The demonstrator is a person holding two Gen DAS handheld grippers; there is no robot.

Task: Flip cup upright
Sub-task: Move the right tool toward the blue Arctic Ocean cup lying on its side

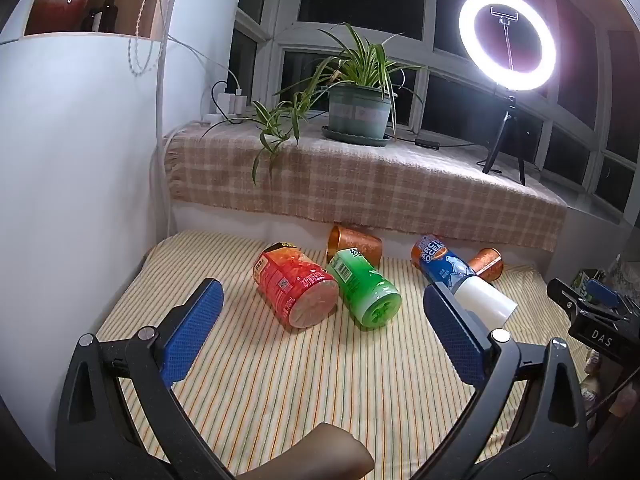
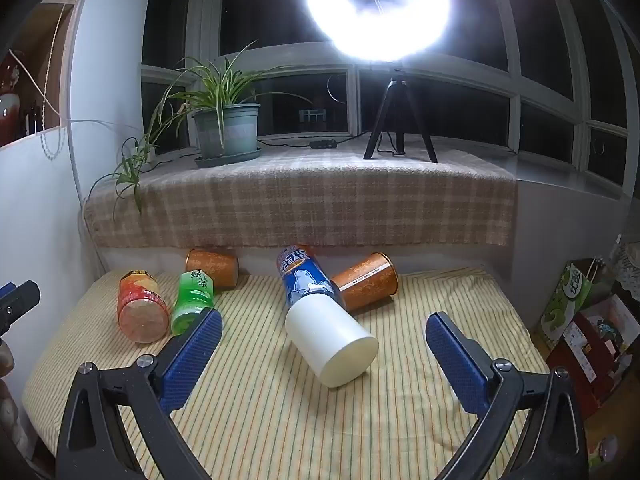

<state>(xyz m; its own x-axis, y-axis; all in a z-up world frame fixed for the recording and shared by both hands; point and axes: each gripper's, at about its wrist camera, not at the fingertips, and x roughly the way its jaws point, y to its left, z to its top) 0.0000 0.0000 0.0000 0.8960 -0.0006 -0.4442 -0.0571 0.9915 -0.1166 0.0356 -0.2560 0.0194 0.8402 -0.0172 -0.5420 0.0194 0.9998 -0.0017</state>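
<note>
Several cups lie on their sides on a striped cloth (image 1: 280, 380). A white cup (image 2: 330, 340) lies in the middle, its closed end toward me; it also shows in the left wrist view (image 1: 486, 302). A blue bear-print cup (image 2: 306, 276) lies behind it. Two copper cups (image 2: 366, 286) (image 2: 212, 266) lie at the back. A red cup (image 1: 294, 290) and a green cup (image 1: 364, 294) lie left of centre. My left gripper (image 1: 320, 316) is open, in front of the red and green cups. My right gripper (image 2: 324, 344) is open, its fingers either side of the white cup, apart from it.
A checked blanket (image 2: 300, 200) covers the sill behind, with a potted plant (image 2: 226, 132) and a ring light on a tripod (image 2: 396, 120). A white wall (image 1: 72, 160) bounds the left. Boxes and a bag (image 2: 580, 320) stand on the floor at right.
</note>
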